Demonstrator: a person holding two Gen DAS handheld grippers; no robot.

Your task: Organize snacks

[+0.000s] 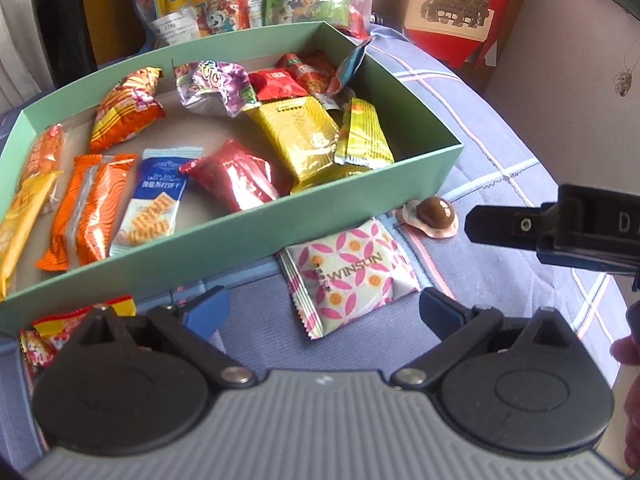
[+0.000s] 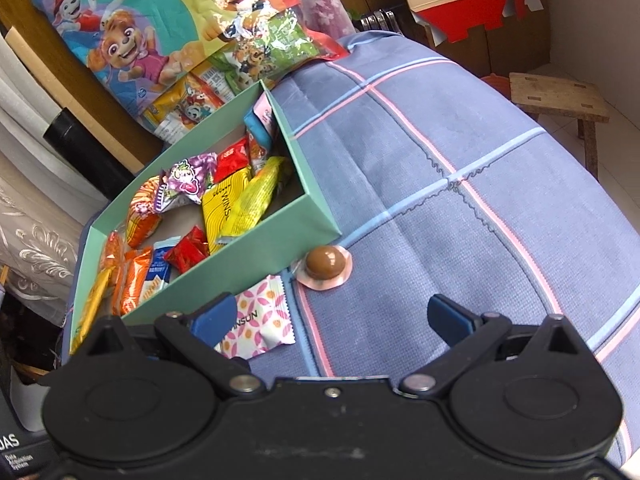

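Blue-padded left tongs (image 1: 324, 310) hang open and empty over a checked cloth (image 1: 500, 184), with the pink-flowered WINSUN packet (image 1: 348, 276) lying just ahead of their tips. The right tongs (image 2: 332, 316) are likewise spread wide, holding nothing, near a brown domed chocolate (image 2: 325, 266) that sits beside the corner of the green box (image 1: 248, 236). That box's near wall stands between both tongs and the snacks inside. A red-yellow packet (image 1: 60, 328) lies outside it. Behind the box leans a cartoon snack bag (image 2: 160, 28).
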